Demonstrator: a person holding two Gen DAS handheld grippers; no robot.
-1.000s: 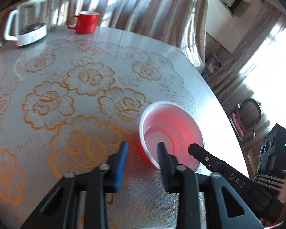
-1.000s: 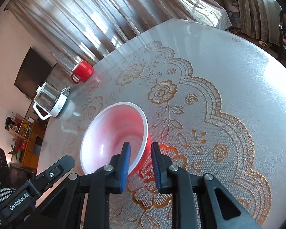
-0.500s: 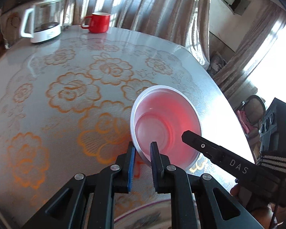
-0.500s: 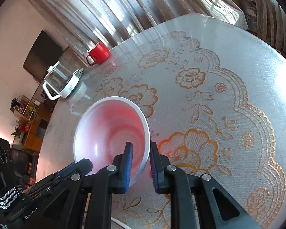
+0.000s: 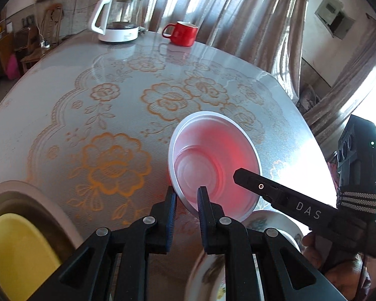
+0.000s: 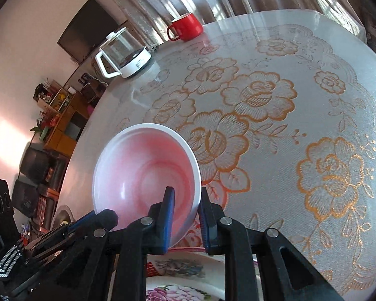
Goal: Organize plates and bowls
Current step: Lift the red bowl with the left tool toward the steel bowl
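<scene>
Curtained room, lace-cloth worktop (image 5: 112, 125). Red bowl (image 5: 213, 160) held off worktop, tilted, above floral plate (image 6: 183, 271). Left claw (image 5: 185, 200) pinches bowl's near-left rim; right claw (image 6: 185, 215) pinches opposite rim. Plate directly below bowl, nearest both claws.

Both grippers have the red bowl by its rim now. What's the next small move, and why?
Probably carry the red bowl a little nearer and lower it onto the floral plate at the near edge. Left gripper and right gripper each pinch opposite sides of its rim, it rides tilted above the tablecloth, and the plate sits just beneath and nearer, partly hidden.
</scene>
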